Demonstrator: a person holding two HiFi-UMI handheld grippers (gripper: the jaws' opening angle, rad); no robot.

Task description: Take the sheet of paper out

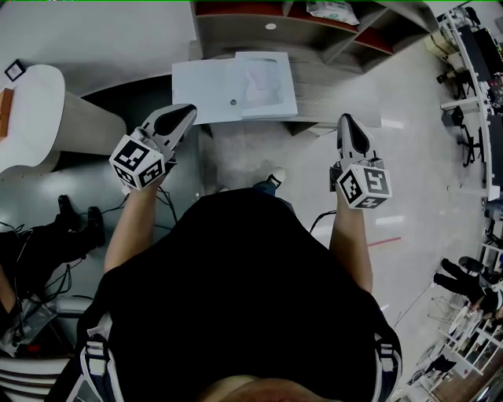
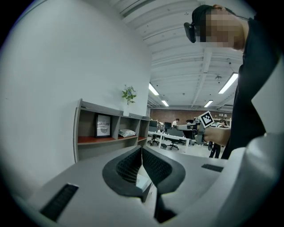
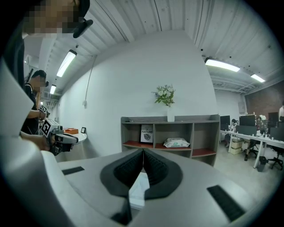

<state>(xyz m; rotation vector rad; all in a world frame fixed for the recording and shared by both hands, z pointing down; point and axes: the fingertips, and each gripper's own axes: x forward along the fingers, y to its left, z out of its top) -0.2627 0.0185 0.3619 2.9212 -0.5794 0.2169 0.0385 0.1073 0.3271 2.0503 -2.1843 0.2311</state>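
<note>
Between the ribbed black pads of the left gripper no gap is left and nothing is held; the right gripper is likewise closed tight and empty, its dark grooved wedges set in smooth, pale-grey shells. Both are held level and near a document wallet — flat, pale blue-white and glossy, fastened by a small round snap — which lies on a grey wood-grain surface in front of a low shelf unit. The left gripper is placed by the wallet's near left corner and the right one off to its right; neither is seen to touch it. The sheet of paper is judged to be the whiter, faintly mottled patch seen through the wallet's translucent right half, so it has not yet been drawn out. Trouble may be expected from the slick plastic: unless it is pinned by one gripper, the whole wallet could be dragged along. With so thin a sheet, cover and paper might be pinched together — or the paper creased by the ribbed rubber.
</note>
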